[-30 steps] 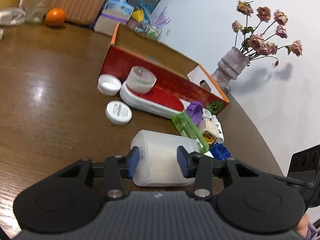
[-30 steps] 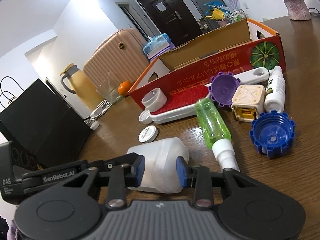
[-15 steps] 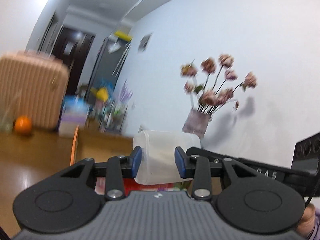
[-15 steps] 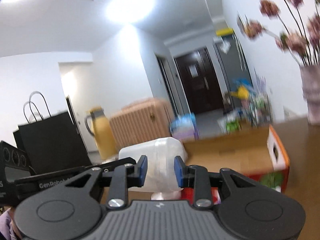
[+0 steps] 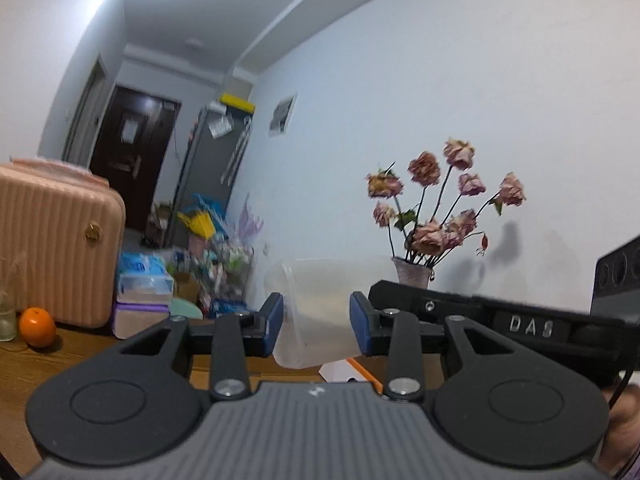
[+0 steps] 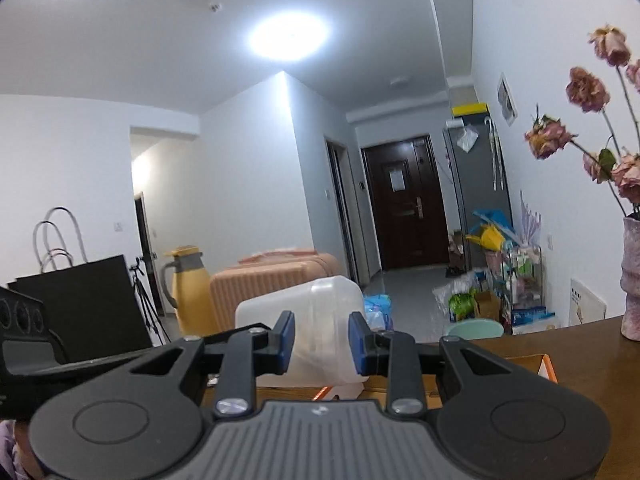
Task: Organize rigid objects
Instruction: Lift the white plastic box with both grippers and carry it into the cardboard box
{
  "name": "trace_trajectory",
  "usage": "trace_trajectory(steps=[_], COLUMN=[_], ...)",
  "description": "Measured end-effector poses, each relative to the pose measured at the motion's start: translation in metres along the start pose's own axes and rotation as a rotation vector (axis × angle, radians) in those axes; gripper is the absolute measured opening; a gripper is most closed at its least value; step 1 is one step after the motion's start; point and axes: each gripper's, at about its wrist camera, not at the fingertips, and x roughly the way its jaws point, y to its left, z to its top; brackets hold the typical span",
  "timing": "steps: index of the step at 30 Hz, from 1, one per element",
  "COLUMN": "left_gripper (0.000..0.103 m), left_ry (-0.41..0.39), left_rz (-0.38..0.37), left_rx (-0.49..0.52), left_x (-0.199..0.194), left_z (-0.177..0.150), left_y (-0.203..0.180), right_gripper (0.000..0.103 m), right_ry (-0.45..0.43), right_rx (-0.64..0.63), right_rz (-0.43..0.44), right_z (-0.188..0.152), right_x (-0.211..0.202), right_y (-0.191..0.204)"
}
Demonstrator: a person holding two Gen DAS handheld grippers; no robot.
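A translucent white plastic container (image 5: 320,280) hangs in the air above the table, held from two sides. My left gripper (image 5: 316,324) is shut on it, blue pads pressing its walls. In the right wrist view the same container (image 6: 304,304) sits between the pads of my right gripper (image 6: 320,344), which is also shut on it. The right gripper's black body (image 5: 500,320) shows beside the container in the left wrist view. An orange-edged cardboard box (image 5: 360,368) lies just below; its rim (image 6: 540,364) shows in the right wrist view. The other small objects are hidden.
A vase of dried roses (image 5: 412,272) stands on the brown table (image 5: 80,356) near the wall, also the vase (image 6: 632,276). An orange (image 5: 37,327) and a pink suitcase (image 5: 52,256) are at the left. A yellow jug (image 6: 188,284) and a black bag (image 6: 80,300) stand beyond.
Both grippers have risen with the container off the table and levelled out. The caps, bottles and red box front have dropped out of view.
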Motion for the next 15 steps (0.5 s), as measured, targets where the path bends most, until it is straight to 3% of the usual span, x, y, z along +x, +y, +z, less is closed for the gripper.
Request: trace_trajectory(steps=[3,7,9,15], left_gripper=[0.037,0.038,0.038,0.037], left_ry=[0.092,0.205,0.247,0.386], left_rz=[-0.005,0.012,0.024,0.105], left_rx=[-0.055,-0.009,-0.06,-0.125], left_x=[0.033,0.082,0.108,0.176], left_z=[0.013,0.028,0.03,0.01], left_y=[0.021,0.043,0.065,0.112], right_gripper=[0.028,0.028,0.028,0.028], right_ry=[0.052,0.149,0.206,0.339], right_rx=[0.048,0.118,0.173,0.336], right_rz=[-0.011,-0.035,-0.03,-0.074], right_z=[0.016,0.034,0.038,0.006], right_x=[0.032,0.086,0.116,0.197], right_y=[-0.016,-0.04,-0.058,-0.106])
